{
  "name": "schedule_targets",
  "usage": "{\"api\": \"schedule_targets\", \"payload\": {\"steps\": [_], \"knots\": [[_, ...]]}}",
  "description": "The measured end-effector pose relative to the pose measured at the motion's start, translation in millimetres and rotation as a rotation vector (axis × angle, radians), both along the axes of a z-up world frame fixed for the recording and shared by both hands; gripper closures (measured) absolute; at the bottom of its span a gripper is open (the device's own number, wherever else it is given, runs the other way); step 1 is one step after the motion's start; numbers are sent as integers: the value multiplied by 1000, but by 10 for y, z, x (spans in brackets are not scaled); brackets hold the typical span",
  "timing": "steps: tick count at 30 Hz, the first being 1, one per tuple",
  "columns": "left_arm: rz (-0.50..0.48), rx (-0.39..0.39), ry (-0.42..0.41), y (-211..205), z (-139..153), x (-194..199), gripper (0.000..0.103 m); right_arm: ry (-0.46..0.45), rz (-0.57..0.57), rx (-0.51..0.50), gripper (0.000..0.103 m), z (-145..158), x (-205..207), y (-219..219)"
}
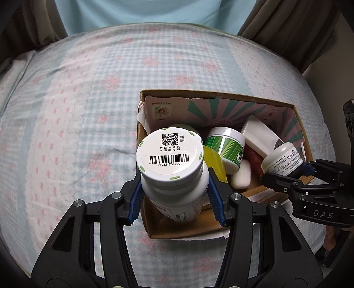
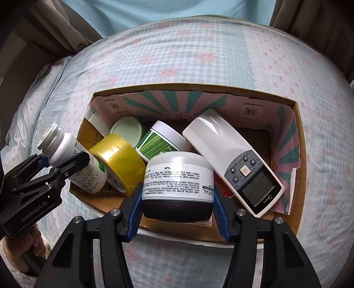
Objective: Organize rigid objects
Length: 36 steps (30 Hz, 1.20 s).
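Observation:
My left gripper [image 1: 174,195] is shut on a white pill bottle [image 1: 174,168] with a barcode on its lid, held over the left end of an open cardboard box [image 1: 188,94]. In the right wrist view the same bottle [image 2: 73,159] tilts over the box's left edge. My right gripper [image 2: 178,206] is shut on a white jar with a black lid [image 2: 178,177], above the near side of the box [image 2: 297,137]. That jar [image 1: 282,158] hangs at the box's right end in the left wrist view. Inside lie a yellow tape roll [image 2: 119,159], a green-striped jar [image 2: 163,141] and a white remote [image 2: 234,159].
The box rests on a bed with a pale blue checked sheet [image 1: 88,99] dotted with pink flowers. A pale green lid [image 2: 129,130], a white bar [image 1: 242,177] and something red [image 1: 254,160] also lie in the box. Brown curtains [image 1: 287,20] hang behind the bed.

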<state>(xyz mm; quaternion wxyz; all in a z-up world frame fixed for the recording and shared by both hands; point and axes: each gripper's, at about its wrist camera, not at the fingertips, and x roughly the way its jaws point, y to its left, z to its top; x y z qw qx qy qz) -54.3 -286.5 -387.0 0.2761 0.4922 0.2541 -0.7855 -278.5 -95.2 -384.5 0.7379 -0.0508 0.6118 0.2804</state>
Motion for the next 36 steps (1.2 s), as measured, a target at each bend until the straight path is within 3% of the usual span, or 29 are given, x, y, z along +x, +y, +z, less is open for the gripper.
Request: {"api": "schedule_targets", "payload": {"steps": [4, 5, 6, 8, 13, 25, 30, 36], "knots": [[-4, 21, 44, -16, 49, -17, 47, 2, 37, -15, 51, -65, 1, 105], [-12, 35, 58, -24, 68, -18, 17, 0, 37, -15, 47, -67, 0, 99], [-16, 38, 65, -27, 92, -17, 1, -4, 32, -11, 41, -56, 3, 74], [-16, 36, 86, -23, 141, 10, 0, -45, 26, -35, 0, -9, -3, 7], [-16, 35, 59, -5, 165, 35, 0, -69, 51, -95, 0, 42, -12, -129], [11, -8, 20, 106, 397, 120, 0, -81, 32, -68, 0, 241, -87, -285], [35, -34, 33, 214, 668, 169, 0, -102, 25, -40, 0, 469, -167, -370], [48, -93, 59, 471, 1239, 187, 0, -154, 31, -3, 0, 939, -314, -586]]}}
